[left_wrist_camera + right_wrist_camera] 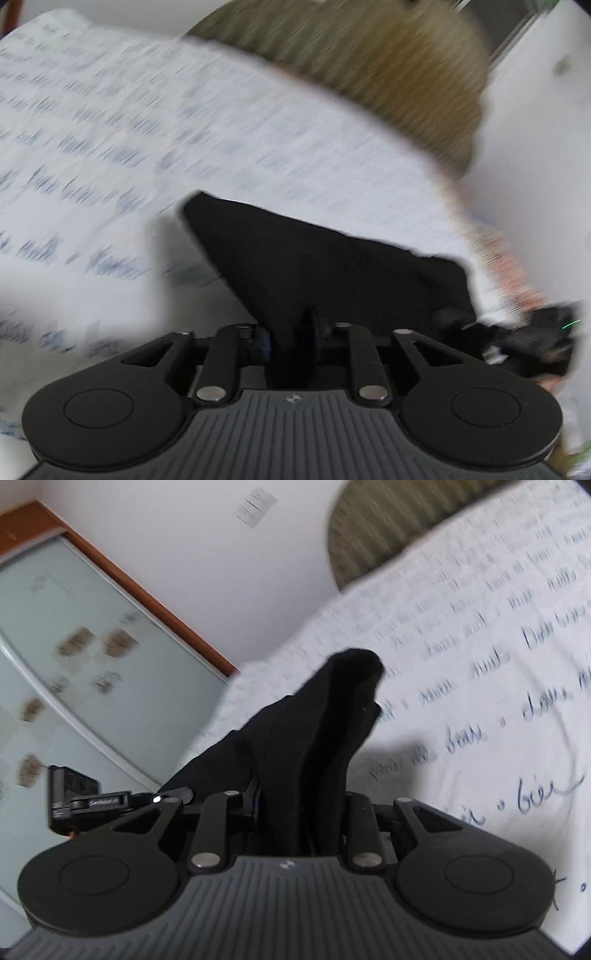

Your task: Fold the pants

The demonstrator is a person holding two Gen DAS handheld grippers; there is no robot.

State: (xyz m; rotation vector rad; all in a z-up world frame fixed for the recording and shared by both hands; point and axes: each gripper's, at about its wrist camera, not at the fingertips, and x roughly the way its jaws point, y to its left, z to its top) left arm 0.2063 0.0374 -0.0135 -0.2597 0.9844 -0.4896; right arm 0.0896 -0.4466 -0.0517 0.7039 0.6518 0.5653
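The black pants (pixel 325 266) are lifted off a white bed sheet (pixel 110 129) printed with blue handwriting. In the left wrist view my left gripper (pixel 291 332) is shut on the pants' edge, and the cloth stretches away to the right toward the other gripper (pixel 532 339). In the right wrist view my right gripper (pixel 299 812) is shut on a thick bunched fold of the pants (pixel 332 716), which stands up between its fingers and hides them. The left gripper (pixel 92 801) shows at the left there, with cloth running to it.
A round tan ribbed headboard or cushion (pixel 388 74) sits at the far side of the bed, also seen in the right wrist view as the headboard (pixel 388 528). White walls (pixel 207 554) surround the bed. A frosted glass door with an orange-brown frame (pixel 74 646) stands left.
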